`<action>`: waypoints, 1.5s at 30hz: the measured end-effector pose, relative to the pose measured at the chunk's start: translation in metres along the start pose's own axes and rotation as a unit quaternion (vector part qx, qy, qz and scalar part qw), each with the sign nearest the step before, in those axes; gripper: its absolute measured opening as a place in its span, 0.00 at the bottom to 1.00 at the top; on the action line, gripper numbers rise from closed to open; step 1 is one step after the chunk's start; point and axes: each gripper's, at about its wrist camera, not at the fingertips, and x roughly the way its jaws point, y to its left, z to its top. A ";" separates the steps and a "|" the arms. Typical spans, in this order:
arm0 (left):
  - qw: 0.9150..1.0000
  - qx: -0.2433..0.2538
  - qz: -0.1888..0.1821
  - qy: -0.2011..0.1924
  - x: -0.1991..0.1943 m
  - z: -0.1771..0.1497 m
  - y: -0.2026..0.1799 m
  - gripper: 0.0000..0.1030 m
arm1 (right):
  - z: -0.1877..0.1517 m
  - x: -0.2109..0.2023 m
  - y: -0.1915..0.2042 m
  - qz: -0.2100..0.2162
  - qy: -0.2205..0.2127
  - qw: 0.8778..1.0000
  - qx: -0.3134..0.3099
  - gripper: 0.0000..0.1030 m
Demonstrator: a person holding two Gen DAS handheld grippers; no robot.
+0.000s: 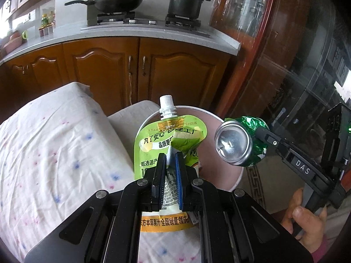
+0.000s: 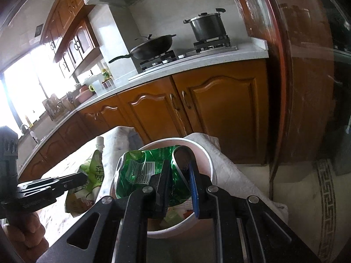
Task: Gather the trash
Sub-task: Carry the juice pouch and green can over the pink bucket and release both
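Observation:
My left gripper (image 1: 170, 156) is shut on a green spouted drink pouch (image 1: 175, 131) with a white cap, held upright at the near left rim of a white bin (image 1: 238, 179). The pouch also shows in the right wrist view (image 2: 92, 175). My right gripper (image 2: 179, 164) is shut on a crushed green drink can (image 2: 140, 171) and holds it over the bin (image 2: 210, 164). In the left wrist view the can (image 1: 234, 144) hangs over the bin's right side, its silver bottom facing me. Some wrappers lie inside the bin.
The bin stands at the end of a table under a white flowered cloth (image 1: 54, 142). Behind are brown kitchen cabinets (image 1: 131, 65), a counter with a wok (image 1: 118, 1) and a pot (image 1: 185, 3), and a dark wooden cabinet (image 1: 274, 43) at the right.

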 end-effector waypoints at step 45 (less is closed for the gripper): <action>0.998 -0.013 0.004 0.065 0.057 0.019 0.001 0.43 | 0.006 0.046 -0.012 -0.012 0.067 0.998 0.003 0.30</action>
